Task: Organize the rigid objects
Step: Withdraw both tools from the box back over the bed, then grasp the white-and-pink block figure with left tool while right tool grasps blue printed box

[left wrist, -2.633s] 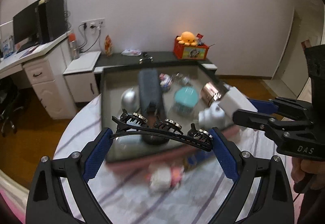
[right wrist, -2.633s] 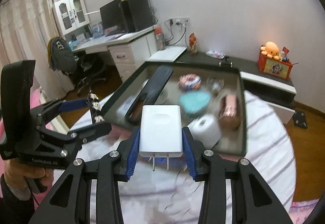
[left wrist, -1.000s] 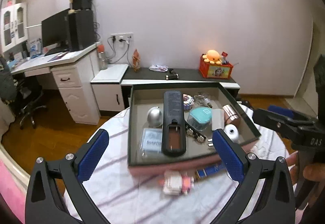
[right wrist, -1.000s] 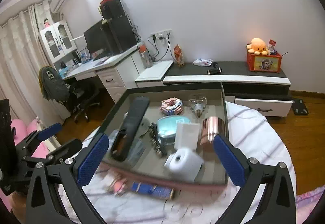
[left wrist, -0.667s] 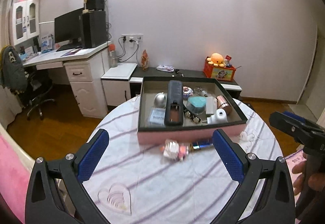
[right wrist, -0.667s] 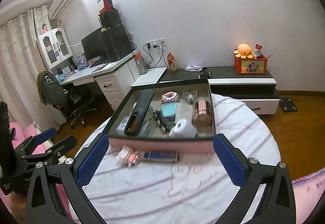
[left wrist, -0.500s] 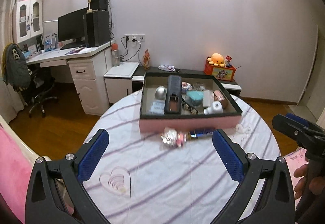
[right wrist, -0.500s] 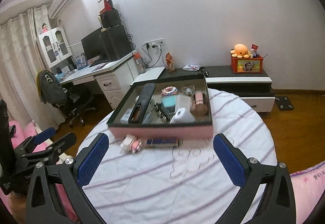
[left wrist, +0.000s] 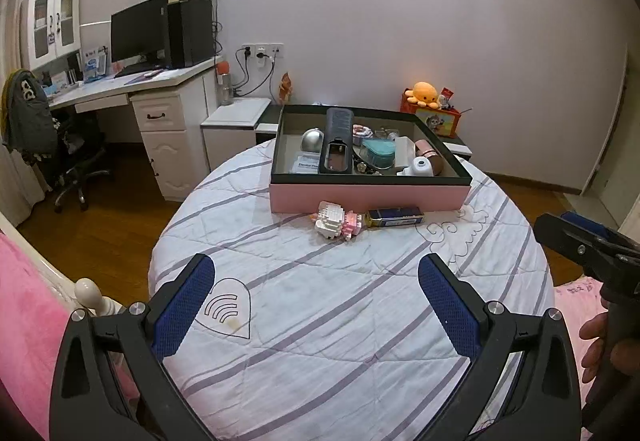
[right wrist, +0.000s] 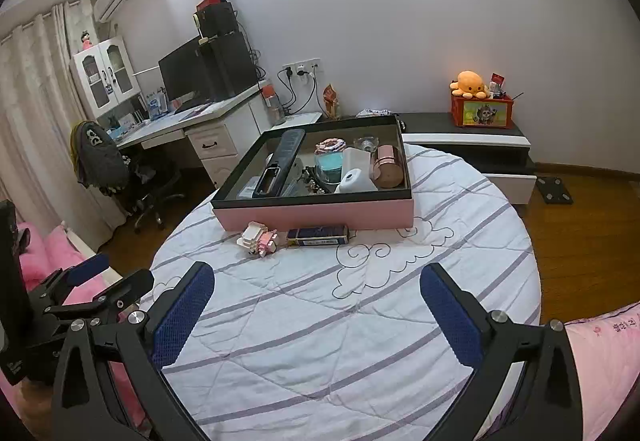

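A round table under a striped quilted cloth fills a bedroom with a computer desk along the far wall. Both grippers, which seconds ago carried a hair clip and a white charger, are now empty and pulled well back toward the table's near edge; both items lie in the pink tray at the far edge (so that pair is sorted). A block toy and a blue tin remain on the cloth just beside the tray's front wall. The left gripper and right gripper hover spread wide, level, aimed at the tray.
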Available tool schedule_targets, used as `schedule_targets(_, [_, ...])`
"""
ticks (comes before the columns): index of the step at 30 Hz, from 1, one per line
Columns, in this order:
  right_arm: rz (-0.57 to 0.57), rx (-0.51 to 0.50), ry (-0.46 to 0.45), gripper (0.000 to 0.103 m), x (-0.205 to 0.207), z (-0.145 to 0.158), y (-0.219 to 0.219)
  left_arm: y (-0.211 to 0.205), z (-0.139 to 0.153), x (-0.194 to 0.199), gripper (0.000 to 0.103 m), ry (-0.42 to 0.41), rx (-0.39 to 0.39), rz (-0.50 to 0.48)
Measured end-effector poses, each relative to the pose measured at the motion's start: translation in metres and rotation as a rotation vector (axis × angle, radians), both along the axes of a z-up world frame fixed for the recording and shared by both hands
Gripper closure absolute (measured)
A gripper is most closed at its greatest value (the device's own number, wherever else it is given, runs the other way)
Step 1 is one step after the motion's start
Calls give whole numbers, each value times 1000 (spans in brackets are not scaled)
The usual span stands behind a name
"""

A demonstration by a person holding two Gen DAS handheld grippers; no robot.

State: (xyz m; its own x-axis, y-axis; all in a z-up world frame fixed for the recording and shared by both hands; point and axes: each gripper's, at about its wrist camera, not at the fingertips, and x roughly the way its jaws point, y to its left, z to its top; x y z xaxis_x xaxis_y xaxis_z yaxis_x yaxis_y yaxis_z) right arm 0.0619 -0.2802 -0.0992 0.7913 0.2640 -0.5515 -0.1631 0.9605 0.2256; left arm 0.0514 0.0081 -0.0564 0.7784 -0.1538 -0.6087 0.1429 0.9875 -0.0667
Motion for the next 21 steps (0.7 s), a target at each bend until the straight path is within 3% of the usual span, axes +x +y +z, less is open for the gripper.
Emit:
schedule_targets(9, [-9,-27,67,0,32,-20,11,-10,-26,36,0,51,27,-21])
schedule_targets(21, [-32,-71,217,0,118,-68,29,-25,-82,111,0,153,40,-67])
